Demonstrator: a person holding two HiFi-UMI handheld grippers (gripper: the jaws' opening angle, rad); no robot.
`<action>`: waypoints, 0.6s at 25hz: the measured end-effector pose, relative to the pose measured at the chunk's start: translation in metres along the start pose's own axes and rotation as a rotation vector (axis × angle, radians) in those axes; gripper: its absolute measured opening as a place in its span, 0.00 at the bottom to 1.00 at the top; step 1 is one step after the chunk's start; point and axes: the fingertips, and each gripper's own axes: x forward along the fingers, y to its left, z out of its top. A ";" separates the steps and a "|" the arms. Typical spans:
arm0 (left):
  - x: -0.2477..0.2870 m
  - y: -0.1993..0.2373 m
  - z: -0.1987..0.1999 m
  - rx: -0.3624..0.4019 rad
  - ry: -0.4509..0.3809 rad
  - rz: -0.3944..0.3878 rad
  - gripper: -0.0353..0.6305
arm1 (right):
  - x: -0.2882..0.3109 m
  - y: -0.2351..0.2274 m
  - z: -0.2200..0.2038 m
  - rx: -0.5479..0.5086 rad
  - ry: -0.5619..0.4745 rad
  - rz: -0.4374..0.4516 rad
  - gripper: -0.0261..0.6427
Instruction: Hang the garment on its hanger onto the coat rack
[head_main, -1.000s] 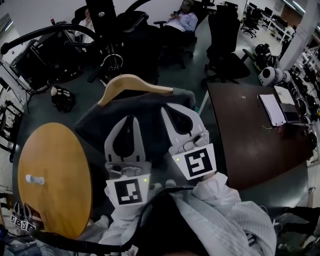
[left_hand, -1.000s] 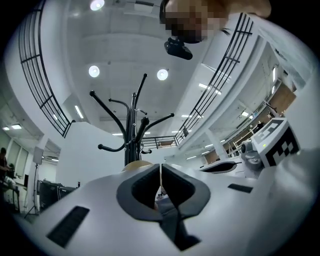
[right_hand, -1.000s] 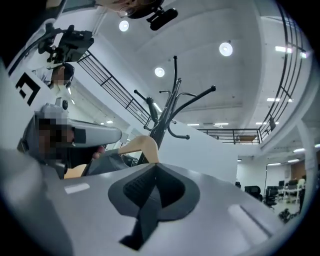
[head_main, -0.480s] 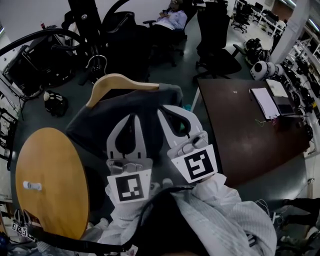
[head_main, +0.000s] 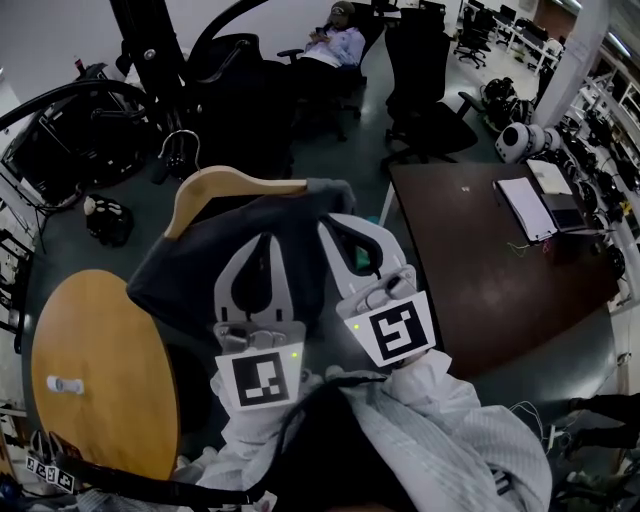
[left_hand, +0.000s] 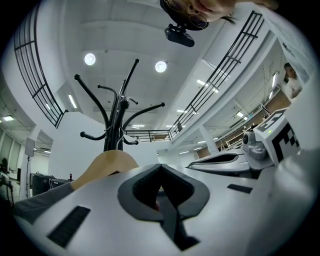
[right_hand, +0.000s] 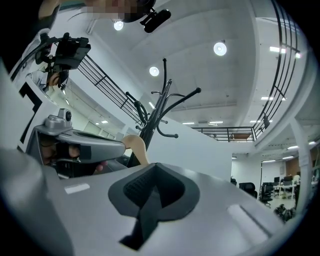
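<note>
A dark grey garment (head_main: 195, 270) hangs on a wooden hanger (head_main: 228, 184) with a metal hook (head_main: 181, 146), held up in the air. My left gripper (head_main: 268, 240) and right gripper (head_main: 336, 222) stand side by side, each shut on the garment's upper edge. The black coat rack (head_main: 150, 55) stands beyond the hook, apart from it. In the left gripper view the coat rack (left_hand: 117, 117) rises behind the hanger (left_hand: 102, 165), with the left gripper (left_hand: 160, 167) shut and the right gripper (left_hand: 225, 161) beside it. The right gripper view shows the coat rack (right_hand: 160, 107) and hanger (right_hand: 136, 147) past the right gripper (right_hand: 156, 167).
A round wooden table (head_main: 100, 380) is at the lower left. A dark brown desk (head_main: 480, 260) with papers (head_main: 525, 205) stands to the right. Office chairs (head_main: 425, 90), a seated person (head_main: 335, 45) and a black bag (head_main: 105, 218) on the floor lie beyond.
The hanger with the garment has drifted left and further out, and its hook now sits nearer the coat rack. Both grippers kept their hold.
</note>
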 end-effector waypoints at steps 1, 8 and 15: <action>0.001 0.001 0.001 0.004 -0.001 0.001 0.06 | 0.001 -0.001 0.000 0.002 -0.001 0.001 0.04; 0.009 0.002 0.002 0.031 0.004 -0.017 0.06 | 0.009 0.000 0.000 0.007 0.003 0.008 0.04; 0.017 0.002 -0.007 0.030 0.019 -0.031 0.06 | 0.013 -0.003 -0.009 0.011 0.010 0.000 0.04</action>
